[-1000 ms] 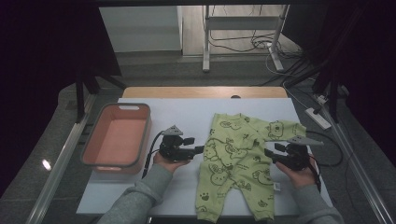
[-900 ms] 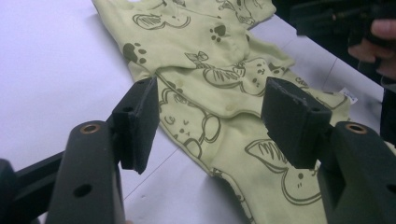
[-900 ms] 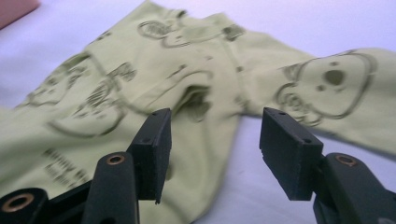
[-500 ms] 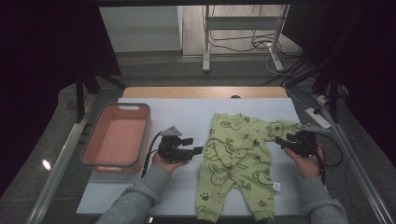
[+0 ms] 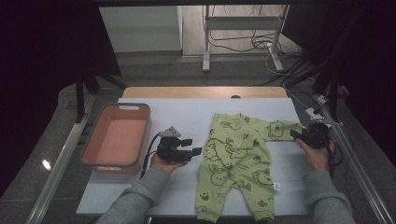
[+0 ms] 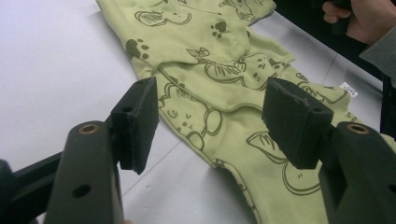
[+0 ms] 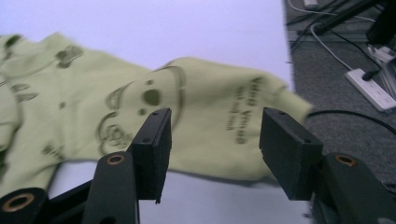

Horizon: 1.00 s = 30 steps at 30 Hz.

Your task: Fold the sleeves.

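A light green baby onesie (image 5: 236, 154) with dark bear prints lies flat on the white table (image 5: 177, 112), legs toward me. My left gripper (image 5: 196, 150) rests on the table just left of its body, pointing at it, jaws open and empty. In the left gripper view the onesie (image 6: 224, 79) spreads beyond the open left gripper (image 6: 210, 116). My right gripper (image 5: 295, 134) sits at the cuff of the onesie's right sleeve (image 5: 280, 128), jaws open. The right gripper view shows the sleeve (image 7: 210, 112) just past the open right gripper (image 7: 215, 135), not pinched.
A salmon-pink basin (image 5: 119, 140) stands empty at the table's left. A white label (image 5: 277, 186) sticks out by the onesie's right leg. Past the table's right edge lie cables and a power strip (image 7: 369, 88) on the floor.
My right hand has moved right and away from me, from beside the onesie's body to the end of its right sleeve. The left hand has stayed put.
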Each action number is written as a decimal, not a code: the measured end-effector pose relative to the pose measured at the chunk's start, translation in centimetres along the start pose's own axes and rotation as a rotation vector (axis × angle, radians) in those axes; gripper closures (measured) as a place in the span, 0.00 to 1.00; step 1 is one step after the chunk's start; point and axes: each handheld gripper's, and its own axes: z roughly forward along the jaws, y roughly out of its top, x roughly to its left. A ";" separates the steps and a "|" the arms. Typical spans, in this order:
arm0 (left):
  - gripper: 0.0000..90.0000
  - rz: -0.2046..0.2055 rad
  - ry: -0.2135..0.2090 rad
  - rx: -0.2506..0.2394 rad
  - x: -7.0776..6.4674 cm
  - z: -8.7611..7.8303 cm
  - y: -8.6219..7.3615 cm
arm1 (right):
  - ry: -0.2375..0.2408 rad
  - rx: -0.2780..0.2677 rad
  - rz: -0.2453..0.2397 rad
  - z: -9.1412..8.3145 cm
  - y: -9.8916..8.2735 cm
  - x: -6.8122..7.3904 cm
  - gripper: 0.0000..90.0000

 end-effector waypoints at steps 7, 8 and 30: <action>0.41 -0.001 0.003 0.001 0.1 -0.2 -0.1 | -0.034 0.014 0.034 0.1 -0.1 -1.6 0.50; 0.41 0.000 0.004 0.000 0.1 -0.2 -0.1 | -0.039 0.019 0.034 0.2 -0.2 -1.6 0.50; 0.41 -0.002 0.001 0.005 0.3 -0.1 -0.1 | -0.076 0.118 -0.009 2.4 -0.9 -1.9 0.70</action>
